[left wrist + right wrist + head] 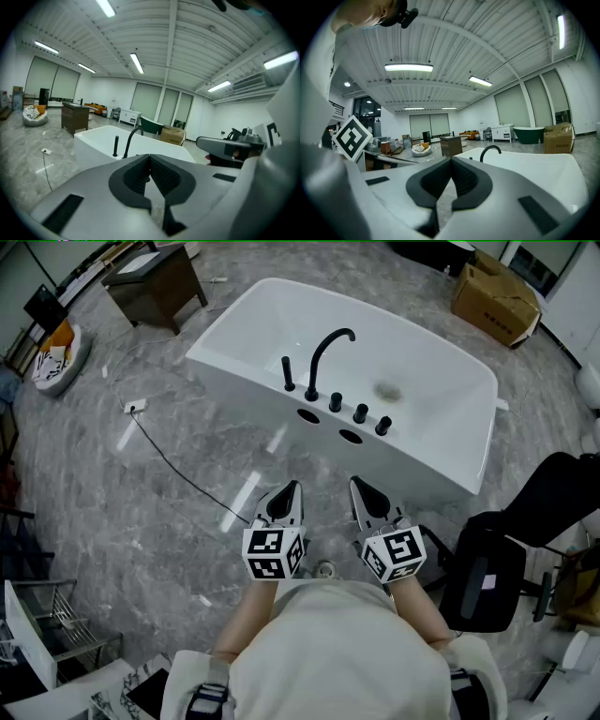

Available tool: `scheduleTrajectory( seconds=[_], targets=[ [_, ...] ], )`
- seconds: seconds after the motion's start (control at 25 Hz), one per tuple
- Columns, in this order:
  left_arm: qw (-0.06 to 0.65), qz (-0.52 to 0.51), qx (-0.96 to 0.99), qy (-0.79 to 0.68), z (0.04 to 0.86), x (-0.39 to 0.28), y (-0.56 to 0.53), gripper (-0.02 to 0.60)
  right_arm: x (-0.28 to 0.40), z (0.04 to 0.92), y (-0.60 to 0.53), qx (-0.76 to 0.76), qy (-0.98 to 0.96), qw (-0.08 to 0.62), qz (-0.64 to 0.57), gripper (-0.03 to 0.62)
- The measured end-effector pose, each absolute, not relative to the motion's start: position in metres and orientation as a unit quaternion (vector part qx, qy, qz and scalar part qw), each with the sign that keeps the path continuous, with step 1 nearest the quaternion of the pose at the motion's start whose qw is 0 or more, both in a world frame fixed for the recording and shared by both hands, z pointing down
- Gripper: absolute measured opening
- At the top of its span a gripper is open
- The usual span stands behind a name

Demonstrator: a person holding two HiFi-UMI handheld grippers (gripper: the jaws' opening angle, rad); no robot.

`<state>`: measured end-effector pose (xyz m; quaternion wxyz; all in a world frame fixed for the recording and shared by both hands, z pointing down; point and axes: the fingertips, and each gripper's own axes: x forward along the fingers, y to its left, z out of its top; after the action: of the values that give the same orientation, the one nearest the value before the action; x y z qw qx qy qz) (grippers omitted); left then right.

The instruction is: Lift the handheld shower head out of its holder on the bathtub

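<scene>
Both tongs are clenched on nothing: the left gripper [285,499] and right gripper [368,500] hover well short of the bathtub [242,313]. No step is done yet. The shower head [287,373], apparently the black upright wand at twelve o'clock, sits in its holder. Around lies a grey marbled floor [141,512], with a cardboard box [494,298] at two o'clock.

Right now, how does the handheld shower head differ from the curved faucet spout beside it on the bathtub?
The handheld shower head is a short, straight stick standing upright; the faucet spout is taller and arches over the basin. In the head view, the shower head ends the fixture row at left, while the faucet spout stands between it and the knobs. Both are black and mounted on the near rim of the white bathtub.
</scene>
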<state>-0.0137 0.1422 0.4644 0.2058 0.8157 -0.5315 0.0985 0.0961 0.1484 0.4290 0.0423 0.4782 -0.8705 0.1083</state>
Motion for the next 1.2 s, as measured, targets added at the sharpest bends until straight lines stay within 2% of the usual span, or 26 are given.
scheduleTrajectory(
  seconds=[0.32,0.64,0.8,1.2],
  targets=[
    [0.202,0.105,0.778,-0.586,0.460,-0.048,0.184,0.020,0.105,0.417,0.197,0.464,-0.879,0.031,0.106,0.020],
    [0.195,0.092,0.771,-0.599,0.448,-0.052,0.195,0.020,0.092,0.408,0.202,0.442,-0.892,0.033,0.088,0.019],
    [0.195,0.086,0.767,-0.605,0.448,-0.054,0.202,0.020,0.093,0.404,0.205,0.440,-0.893,0.008,0.096,0.020],
    [0.217,0.083,0.762,-0.604,0.455,-0.054,0.211,0.020,0.089,0.406,0.209,0.416,-0.903,0.003,0.110,0.020]
  ],
)
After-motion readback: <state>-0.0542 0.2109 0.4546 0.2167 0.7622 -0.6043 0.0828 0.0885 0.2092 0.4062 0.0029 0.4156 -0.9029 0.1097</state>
